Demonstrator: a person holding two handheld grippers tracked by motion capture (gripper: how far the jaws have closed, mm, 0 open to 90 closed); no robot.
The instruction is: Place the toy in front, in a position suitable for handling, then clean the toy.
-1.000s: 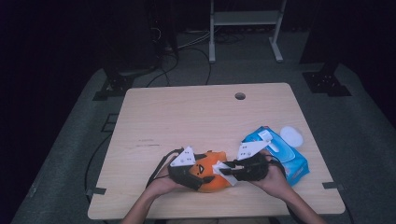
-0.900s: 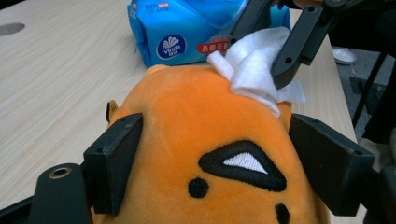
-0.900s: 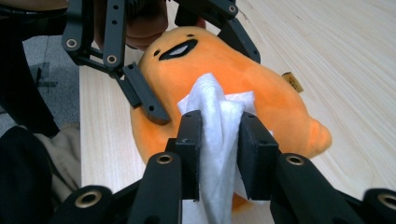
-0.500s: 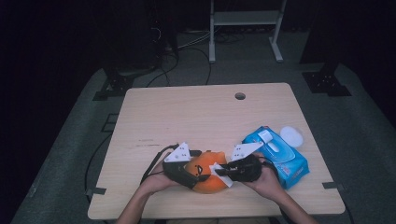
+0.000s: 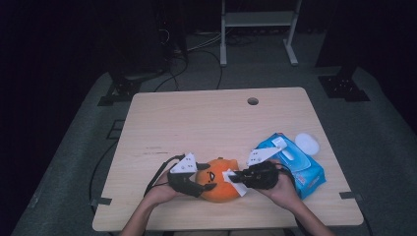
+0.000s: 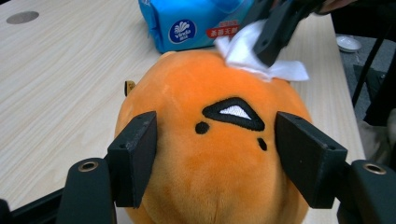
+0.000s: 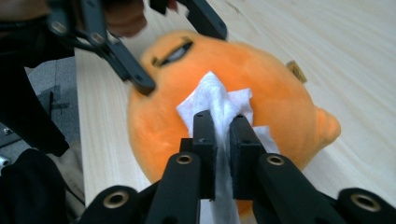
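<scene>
An orange plush toy (image 5: 219, 186) with a stitched black face lies near the table's front edge. My left gripper (image 5: 209, 178) comes at it from the left. Its jaws have just been closing and its pads (image 6: 135, 158) now press into the toy's (image 6: 219, 158) sides. My right gripper (image 5: 232, 177) comes in from the right, shut on a crumpled white wipe (image 7: 212, 93). It holds the wipe (image 6: 285, 70) against the top of the toy (image 7: 275, 98). In the right gripper view the right gripper (image 7: 220, 123) pinches the wipe tightly.
A blue pack of wet wipes (image 5: 295, 162) lies just right of the toy, under my right hand, with a round white lid (image 5: 307, 143) behind it. The wooden table (image 5: 206, 123) has a cable hole (image 5: 253, 101) at the back. Both forearms enter over the front edge.
The left gripper's jaws have drawn in onto the sides of the plush toy. The right gripper has stayed on the toy with the wipe.
</scene>
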